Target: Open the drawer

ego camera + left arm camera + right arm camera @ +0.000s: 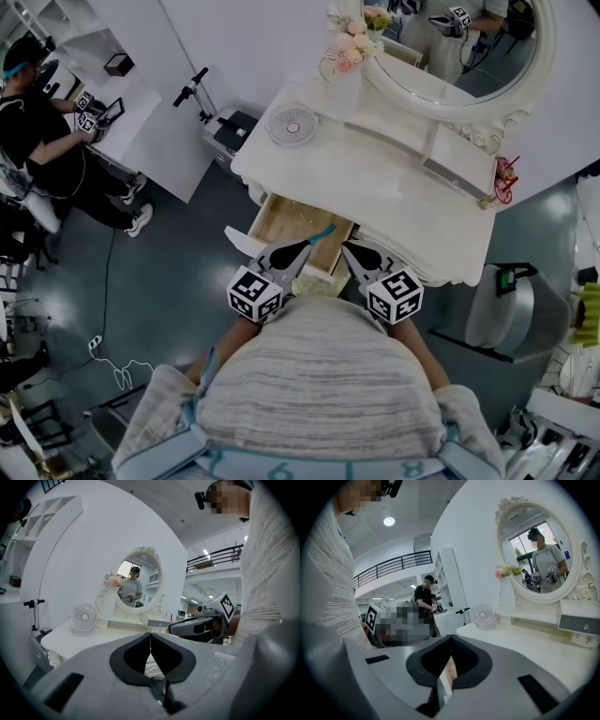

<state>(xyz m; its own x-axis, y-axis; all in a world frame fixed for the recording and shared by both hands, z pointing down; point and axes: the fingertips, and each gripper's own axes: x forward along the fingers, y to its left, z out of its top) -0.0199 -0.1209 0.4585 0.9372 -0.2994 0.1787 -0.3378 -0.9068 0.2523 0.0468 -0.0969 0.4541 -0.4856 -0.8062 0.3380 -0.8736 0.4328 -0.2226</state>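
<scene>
The drawer (286,217) under the white bench (375,178) stands pulled out toward the person, near the bench's left end. Its pale wooden floor is in plain sight from the head view. Whether anything lies in it cannot be told, since the tongs cover its near part.

The left tongs (309,242) and the right tongs (352,251) hang side by side over the drawer's near white front, both pointing toward the bench. In the left gripper view the left tongs (150,637) are pressed together tip to tip with nothing between them. In the right gripper view the right tongs (450,639) are likewise pressed together on nothing (a strip of the drawer's wood shows below the pads).

On the bench top, a white vase (345,75) holds pink and cream flowers (354,37) at the far left, just beside the oval mirror (450,56). A small round fan (292,124) stands near the left edge. Toward the right, below the mirror, sits a small white box (457,161) whose own grey-fronted drawer is closed. Far off to the left, another person (42,131) stands by white shelves.
</scene>
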